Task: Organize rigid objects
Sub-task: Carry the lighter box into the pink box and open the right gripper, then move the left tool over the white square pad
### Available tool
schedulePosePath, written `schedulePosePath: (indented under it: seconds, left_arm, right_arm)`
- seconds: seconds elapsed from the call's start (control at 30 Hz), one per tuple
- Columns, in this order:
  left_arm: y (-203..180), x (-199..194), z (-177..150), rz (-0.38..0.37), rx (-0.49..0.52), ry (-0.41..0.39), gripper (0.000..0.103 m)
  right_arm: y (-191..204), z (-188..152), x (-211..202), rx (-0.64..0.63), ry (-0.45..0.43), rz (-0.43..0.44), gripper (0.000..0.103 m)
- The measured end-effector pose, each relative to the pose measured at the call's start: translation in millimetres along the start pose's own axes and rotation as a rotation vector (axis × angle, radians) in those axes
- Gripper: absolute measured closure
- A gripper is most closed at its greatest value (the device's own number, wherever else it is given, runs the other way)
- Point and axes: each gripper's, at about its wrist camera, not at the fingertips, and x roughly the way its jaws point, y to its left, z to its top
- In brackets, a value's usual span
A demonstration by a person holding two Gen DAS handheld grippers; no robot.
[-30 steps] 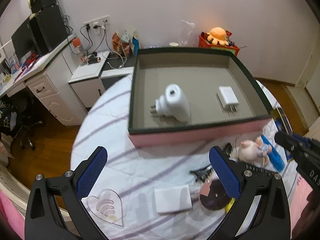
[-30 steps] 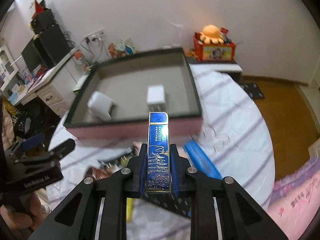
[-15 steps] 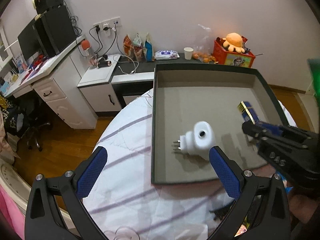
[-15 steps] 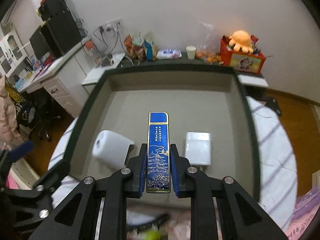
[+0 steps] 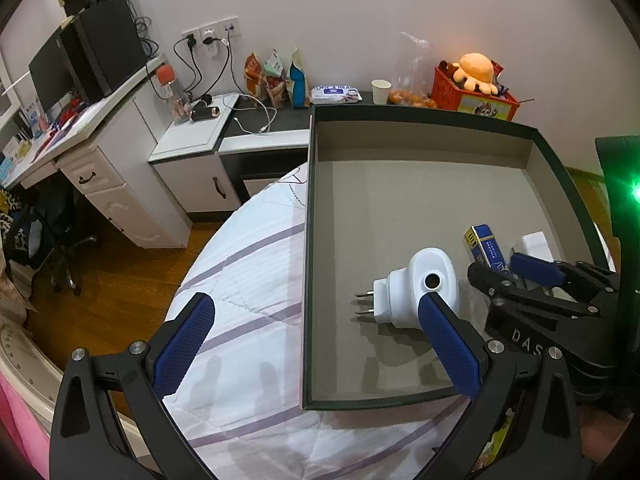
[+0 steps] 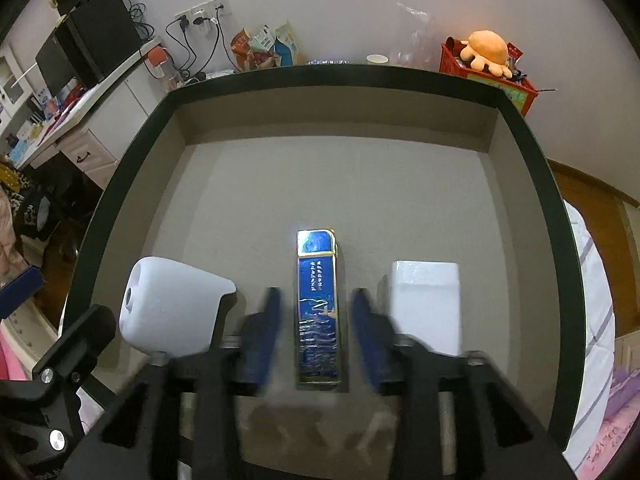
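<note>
A slim blue and gold box point(image 6: 318, 304) lies flat on the floor of the dark-rimmed grey box point(image 6: 360, 184). My right gripper point(image 6: 318, 312) straddles it with jaws opening; its blurred blue pads stand clear of both sides. A white plug adapter point(image 6: 172, 312) lies left of it and a flat white charger point(image 6: 424, 304) to its right. In the left wrist view the adapter point(image 5: 416, 292) sits by my open, empty left gripper point(image 5: 316, 340), which hangs over the box's near-left corner; the blue box point(image 5: 486, 246) and the right gripper point(image 5: 520, 270) show beyond.
The grey box's rim point(image 5: 308, 264) rests on a round table with a striped white cloth point(image 5: 248, 272). Behind stand a white desk point(image 5: 100, 168), a low cabinet with cables point(image 5: 192, 148), snack bags and a red crate with an orange plush toy point(image 5: 476, 76).
Both grippers moved from the table's front clutter out over the grey box. The right gripper lowered the blue box between the adapter and the charger, and its jaws have parted from it.
</note>
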Motion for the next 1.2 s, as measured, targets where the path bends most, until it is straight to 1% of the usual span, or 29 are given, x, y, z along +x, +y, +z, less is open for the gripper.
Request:
schedulePosePath:
  seconds: [0.03,0.07,0.17,0.3,0.4,0.5,0.77,1.0,1.2]
  left_arm:
    - [1.8,-2.2,-0.2,-0.001,-0.004,-0.003,0.000]
    - [2.6,-4.5,-0.7,-0.001,-0.007,-0.006,0.000]
    - [6.0,-14.4,-4.9,-0.006,-0.015,-0.016,0.000]
    - [7.9,-32.1,-13.4,-0.020,-0.024,-0.033,0.000]
    - [6.0,-46.4,-22.4,-0.026,-0.020,-0.050,0.000]
    - [1.0,-60.2,-32.7,-0.042,-0.015,-0.056,0.000]
    - [-20.0,-87.2,-62.8,-0.051,0.026,-0.058,0.000]
    - [-14.5,-90.8,-94.2,-0.046,0.024,-0.033,0.000]
    - [-5.0,-82.1,-121.2,-0.042,0.018,0.018,0.000]
  right_arm:
    - [0.0,-0.6,-2.9,0.002,-0.009,0.001,0.042]
    - [0.7,0.2,-5.1,0.005,-0.017,0.008,0.036]
    - [2.2,-0.8,-21.1,0.008,-0.062,0.016,0.030]
    - [2.7,-7.3,-54.4,0.013,-0.141,0.023,0.023]
    - [-2.3,-18.3,-79.9,0.032,-0.190,0.016,0.021]
    - [-6.8,-30.9,-97.3,0.038,-0.213,0.000,0.021]
    - [-25.1,-77.6,-131.8,0.081,-0.240,-0.016,0.021]
    - [-36.6,-115.2,-142.3,0.110,-0.234,0.007,0.021]
    - [-51.2,-131.8,-140.4,0.148,-0.223,0.022,0.021]
